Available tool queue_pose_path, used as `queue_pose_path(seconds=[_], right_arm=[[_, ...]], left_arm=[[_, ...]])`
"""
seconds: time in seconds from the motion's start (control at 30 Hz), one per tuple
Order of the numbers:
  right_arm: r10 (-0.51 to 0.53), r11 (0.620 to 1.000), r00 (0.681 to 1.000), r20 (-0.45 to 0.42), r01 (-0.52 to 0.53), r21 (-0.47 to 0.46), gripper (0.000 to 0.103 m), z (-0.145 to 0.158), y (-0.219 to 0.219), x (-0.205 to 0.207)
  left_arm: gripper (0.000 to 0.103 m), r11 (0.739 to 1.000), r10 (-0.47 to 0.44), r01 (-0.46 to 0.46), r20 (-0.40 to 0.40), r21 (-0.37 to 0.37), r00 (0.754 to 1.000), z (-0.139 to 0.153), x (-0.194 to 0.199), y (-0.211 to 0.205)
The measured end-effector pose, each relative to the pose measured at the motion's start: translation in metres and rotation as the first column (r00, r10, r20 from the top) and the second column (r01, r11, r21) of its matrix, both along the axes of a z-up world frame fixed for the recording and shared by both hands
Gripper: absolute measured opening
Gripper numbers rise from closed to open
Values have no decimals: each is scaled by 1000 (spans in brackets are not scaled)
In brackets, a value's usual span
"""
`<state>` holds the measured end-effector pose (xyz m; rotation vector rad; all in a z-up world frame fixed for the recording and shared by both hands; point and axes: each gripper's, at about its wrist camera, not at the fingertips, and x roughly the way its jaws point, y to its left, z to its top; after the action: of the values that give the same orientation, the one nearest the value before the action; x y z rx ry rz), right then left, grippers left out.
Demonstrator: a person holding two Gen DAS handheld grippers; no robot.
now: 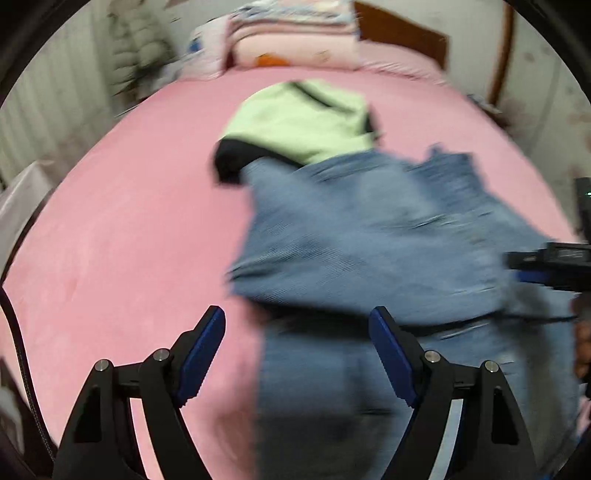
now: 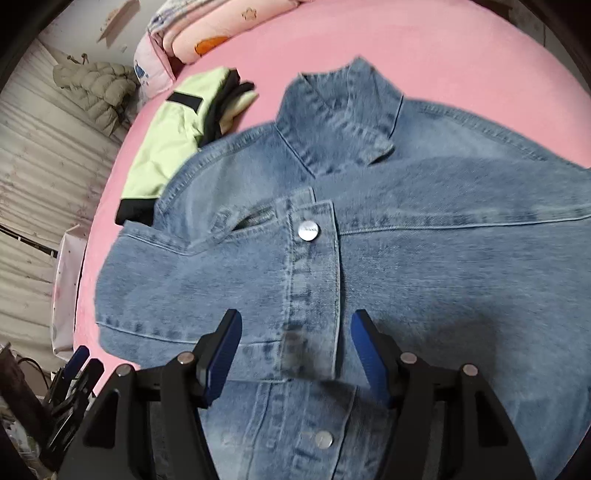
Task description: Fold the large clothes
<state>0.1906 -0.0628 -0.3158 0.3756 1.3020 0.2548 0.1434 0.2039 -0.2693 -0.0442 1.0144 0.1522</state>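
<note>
On the pink bed [image 2: 443,44], a denim jacket [image 2: 406,240] lies front up, partly folded.
Its left side is turned in over the button placket, collar away from the cameras; further folds look still to come. Both the left claw [image 1: 297,354] and right claw [image 2: 295,358] stand wide over the denim, holding nothing. Just beyond it lies a folded green garment [image 2: 166,147], then stacked pink bedding [image 2: 207,33] and a padded coat [image 2: 96,88] by the wall.

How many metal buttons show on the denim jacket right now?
2 on the denim jacket: one below the collar, one lower, near the right claw. Folds may hide more.
</note>
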Motion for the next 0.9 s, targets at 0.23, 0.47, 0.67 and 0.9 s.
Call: queue_pose_path(seconds=[0.23, 0.47, 0.67, 0.9], right_arm=[[-48, 997, 998, -36, 51, 60, 64, -43, -6, 9], [23, 990, 1000, -17, -20, 143, 49, -51, 13, 24], [43, 980, 999, -4, -42, 196, 18, -47, 19, 32], [90, 993, 948, 304, -63, -97, 17, 67, 21, 9]], left_arm=[[77, 996, 79, -79, -10, -46, 997, -39, 30, 28], [77, 995, 64, -61, 34, -76, 997, -42, 57, 26], [75, 997, 59, -57, 27, -53, 998, -42, 60, 23], [73, 999, 41, -40, 48, -17, 998, -30, 58, 9]])
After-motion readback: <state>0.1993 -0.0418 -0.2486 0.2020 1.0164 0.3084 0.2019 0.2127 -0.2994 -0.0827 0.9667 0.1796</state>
